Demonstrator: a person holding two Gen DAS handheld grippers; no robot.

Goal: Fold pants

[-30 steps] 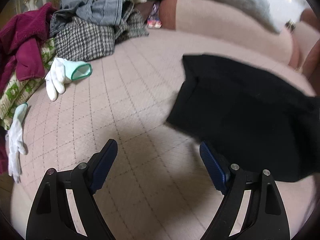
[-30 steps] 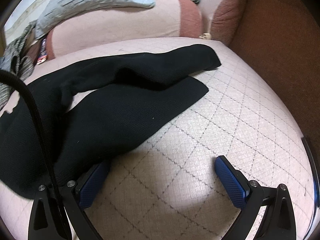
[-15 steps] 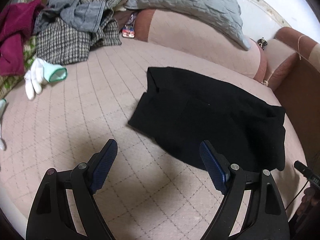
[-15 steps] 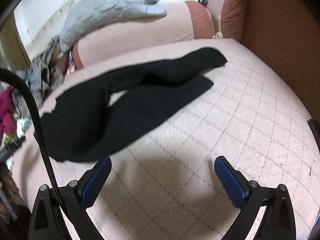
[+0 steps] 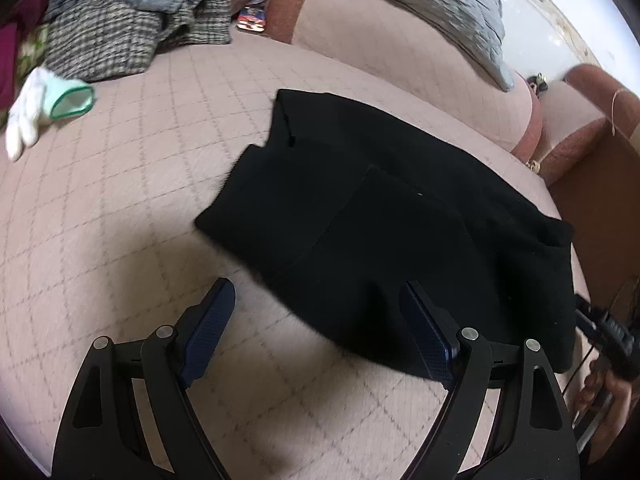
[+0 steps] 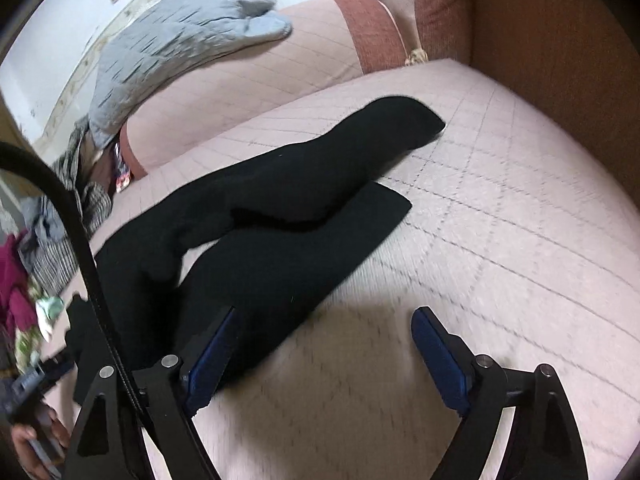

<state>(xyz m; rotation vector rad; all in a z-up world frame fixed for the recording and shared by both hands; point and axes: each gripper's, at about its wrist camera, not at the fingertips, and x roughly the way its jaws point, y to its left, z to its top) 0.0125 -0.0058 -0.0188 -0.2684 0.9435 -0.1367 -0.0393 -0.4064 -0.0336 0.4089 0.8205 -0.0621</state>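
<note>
On quilted sofa (image 5: 120, 208), black pants (image 5: 400, 232) flat, both hand-held grippers empty

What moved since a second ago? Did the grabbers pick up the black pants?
No. Both grabbers pulled back and up: the left gripper now sees the whole black pants, and the right gripper sees both legs. Both stayed open, holding nothing; the pants lie flat as before.

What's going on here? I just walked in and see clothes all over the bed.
A person holding a claw in each hand is folding black pants spread on the pink quilted bed. Both the left claw and right claw are open and hold nothing. The two legs lie apart, not yet stacked. A clothes pile and a white glove sit to the side.
</note>
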